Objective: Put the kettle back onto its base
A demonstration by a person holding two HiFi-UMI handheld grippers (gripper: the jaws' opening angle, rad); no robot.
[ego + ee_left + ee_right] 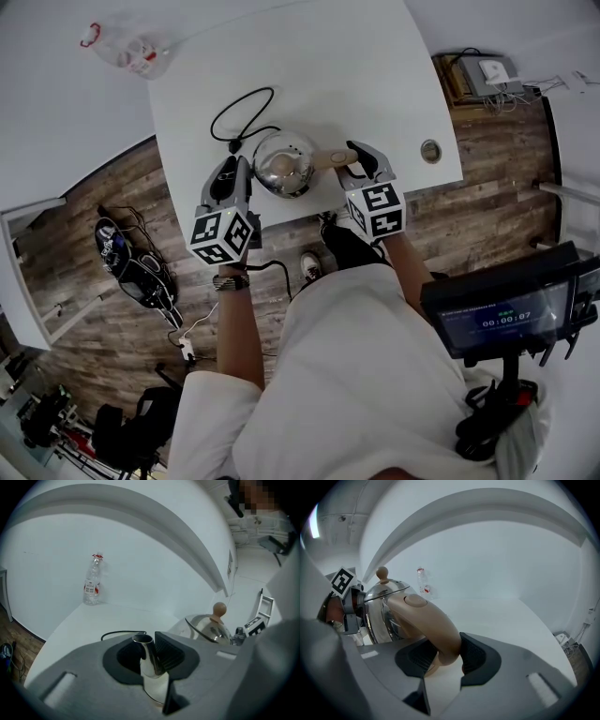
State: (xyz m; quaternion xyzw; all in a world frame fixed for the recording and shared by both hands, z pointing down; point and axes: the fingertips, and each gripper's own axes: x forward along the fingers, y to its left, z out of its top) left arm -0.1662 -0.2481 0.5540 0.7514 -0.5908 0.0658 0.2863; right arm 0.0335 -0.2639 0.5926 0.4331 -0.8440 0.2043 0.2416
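Note:
A shiny steel kettle [284, 164] with a tan knob and a tan handle [330, 159] stands near the front edge of the white table [328, 66]. My left gripper [236, 171] is shut on its narrow spout [149, 656], which sits between the black pads. On the other side, my right gripper [361, 161] is shut on the lower part of the handle [431, 620]. The kettle's body [382, 606] hides whatever is under it, so I cannot make out a base. A black cord [239, 108] loops on the table and runs in beside the kettle's left side.
A plastic water bottle [131, 52] is at the table's far left corner. A round cable hole [430, 150] is near the table's right edge. Bags and cables [131, 262] lie on the wooden floor to the left, and a screen on a stand [506, 314] is at the right.

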